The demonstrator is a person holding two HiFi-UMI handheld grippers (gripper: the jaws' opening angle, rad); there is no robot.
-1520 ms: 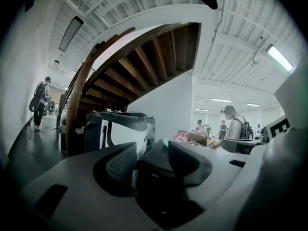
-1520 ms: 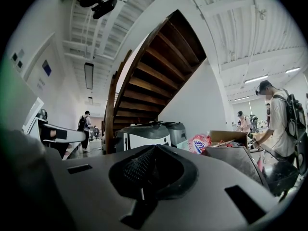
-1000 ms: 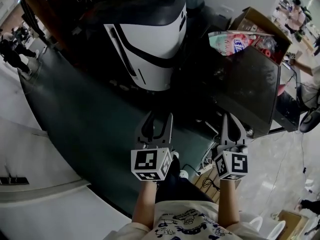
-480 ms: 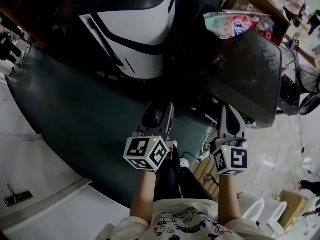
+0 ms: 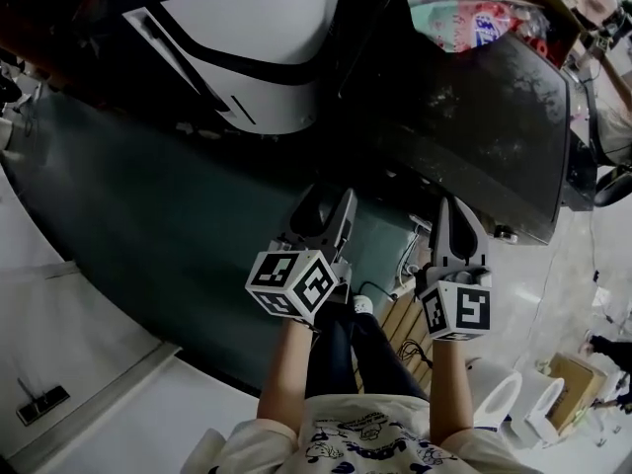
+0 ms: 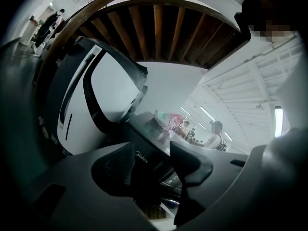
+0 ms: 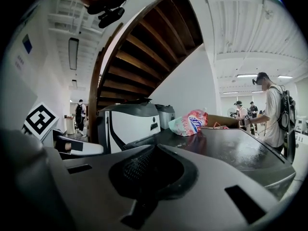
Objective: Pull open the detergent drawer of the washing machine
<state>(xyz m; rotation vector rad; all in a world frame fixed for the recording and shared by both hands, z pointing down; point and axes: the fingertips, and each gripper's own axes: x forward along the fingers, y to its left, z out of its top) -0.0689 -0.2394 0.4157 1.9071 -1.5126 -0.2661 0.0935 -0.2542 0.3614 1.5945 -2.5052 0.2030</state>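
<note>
The dark washing machine stands ahead on the right with a pink detergent bag on its top. My left gripper is low before its front left corner. In the left gripper view its jaws are opening with nothing held; between them show the machine's brand label and a strip of the front panel. The drawer itself I cannot make out. My right gripper is level with the machine's top, its jaws shut on nothing.
A white and black appliance stands left of the machine. Cables and a power strip lie on the floor below the grippers. A cardboard box sits behind the bag. A wooden staircase rises overhead; a person stands beyond.
Both grippers have sunk and come closer to the washing machine's front. The left gripper has rolled, its marker cube turned, and its jaws stand a little wider.
</note>
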